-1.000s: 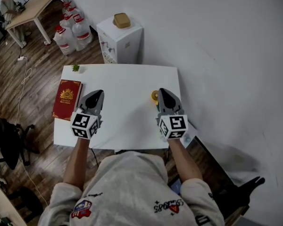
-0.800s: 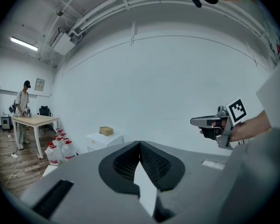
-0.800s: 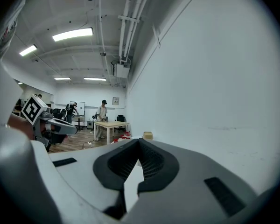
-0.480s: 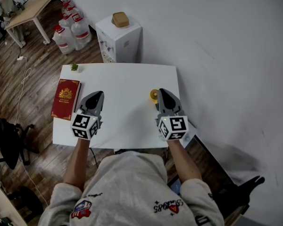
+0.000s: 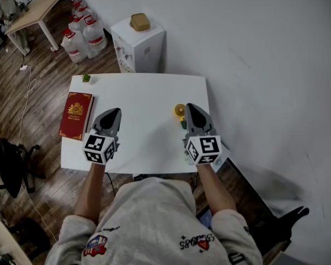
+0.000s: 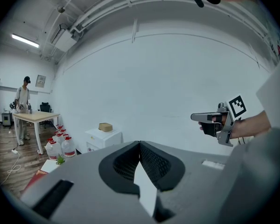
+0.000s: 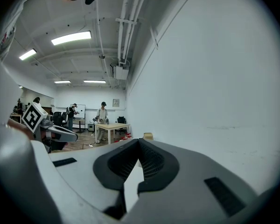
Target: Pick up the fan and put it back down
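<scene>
Two grippers hover over the table's (image 5: 146, 90) near half in the head view. The fan (image 5: 180, 111) sits on the table by its right edge, just beside the right gripper's (image 5: 189, 108) tip, which fits either lining up a grab or a fan already set back down. Left gripper view: left gripper (image 6: 139, 144) jaws together, nothing between; right gripper view: jaws likewise together, empty, fan not visible.

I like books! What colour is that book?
The book is red with gold; see head view.
</scene>
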### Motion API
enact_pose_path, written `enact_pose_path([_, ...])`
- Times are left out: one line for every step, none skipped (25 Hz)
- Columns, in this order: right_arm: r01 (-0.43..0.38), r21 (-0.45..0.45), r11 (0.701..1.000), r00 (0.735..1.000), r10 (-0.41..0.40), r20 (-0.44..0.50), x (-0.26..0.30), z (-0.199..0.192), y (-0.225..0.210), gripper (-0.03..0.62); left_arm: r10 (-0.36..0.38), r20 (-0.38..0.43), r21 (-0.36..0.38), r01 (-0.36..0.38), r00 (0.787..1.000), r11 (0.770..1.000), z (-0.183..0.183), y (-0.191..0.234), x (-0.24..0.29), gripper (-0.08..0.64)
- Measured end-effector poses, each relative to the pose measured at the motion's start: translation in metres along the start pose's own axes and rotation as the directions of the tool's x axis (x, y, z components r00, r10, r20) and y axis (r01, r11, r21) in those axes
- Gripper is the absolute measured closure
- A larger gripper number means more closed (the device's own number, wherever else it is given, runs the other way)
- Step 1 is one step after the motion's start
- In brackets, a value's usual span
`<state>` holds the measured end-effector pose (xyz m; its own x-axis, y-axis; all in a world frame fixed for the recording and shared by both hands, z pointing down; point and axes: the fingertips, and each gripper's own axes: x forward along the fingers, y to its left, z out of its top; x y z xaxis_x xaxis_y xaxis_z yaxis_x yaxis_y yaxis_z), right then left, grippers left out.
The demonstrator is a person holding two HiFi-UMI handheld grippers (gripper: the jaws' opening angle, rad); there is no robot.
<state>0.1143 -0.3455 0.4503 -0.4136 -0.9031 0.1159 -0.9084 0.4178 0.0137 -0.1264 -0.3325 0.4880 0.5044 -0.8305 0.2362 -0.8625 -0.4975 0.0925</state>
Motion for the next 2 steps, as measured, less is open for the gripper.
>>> enact_pose_path([0.0,0.001,1.0,1.0,0.0,0.0,0.0005,-0.0002,-0.0005,0.591,0.001,0.0,-0.001,-0.001,1.0,1.0,-0.0006,0.0002,0.0006,0.555])
enact_pose_path([0.0,0.002,1.0,1.0,0.0,0.0,0.001,-0.0005,-0.001,0.591,0.001,-0.001,-0.002,-0.001,1.0,1.0,-0.0013,0.0005,0.0012,0.557])
